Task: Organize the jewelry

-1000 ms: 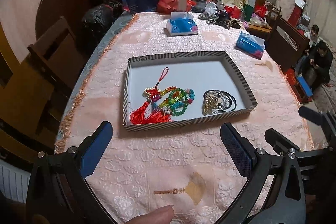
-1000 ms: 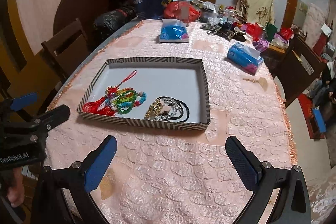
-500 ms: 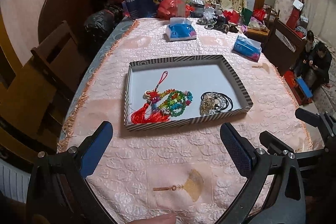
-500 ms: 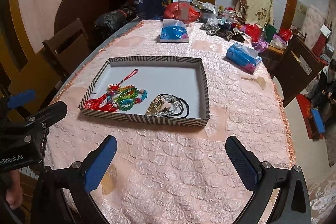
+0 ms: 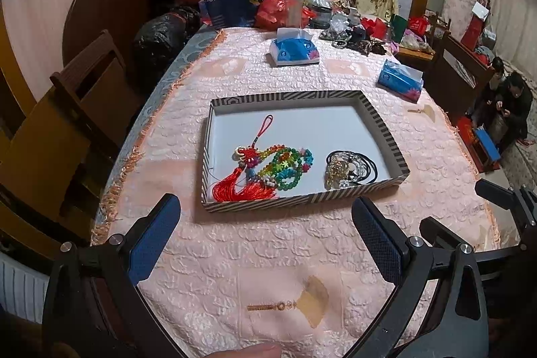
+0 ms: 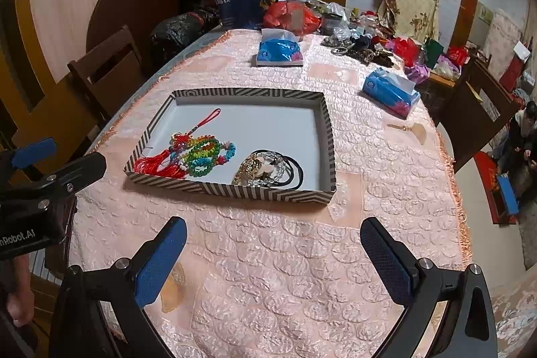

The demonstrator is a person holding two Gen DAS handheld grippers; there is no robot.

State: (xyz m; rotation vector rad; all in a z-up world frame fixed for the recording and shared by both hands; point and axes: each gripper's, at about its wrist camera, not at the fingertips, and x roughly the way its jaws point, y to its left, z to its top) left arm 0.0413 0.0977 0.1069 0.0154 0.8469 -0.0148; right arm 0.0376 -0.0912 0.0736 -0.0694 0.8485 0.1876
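A shallow striped tray [image 5: 302, 200] [image 6: 235, 190] sits mid-table on the pink cloth. Inside lie a red tassel knot charm [image 5: 245, 187] [image 6: 157, 163], a colourful bead string [image 5: 288, 165] [image 6: 204, 155], and a pile of gold and clear beads with black cords [image 5: 349, 168] [image 6: 268, 168]. My left gripper [image 5: 265, 244] is open and empty, held above the table's near edge, short of the tray. My right gripper [image 6: 273, 260] is open and empty, also short of the tray. The left gripper also shows at the left of the right wrist view [image 6: 50, 163].
Two blue tissue packs [image 5: 293, 49] [image 5: 399, 81] lie beyond the tray. Bags, a bottle and clutter [image 5: 288, 12] crowd the far end. Wooden chairs [image 5: 87, 96] stand at the left and far right. People [image 5: 510, 103] sit on the right.
Both grippers have drawn back and risen a little from the tray, so it looks smaller and farther. The jewelry has not moved. Both grippers stay open.
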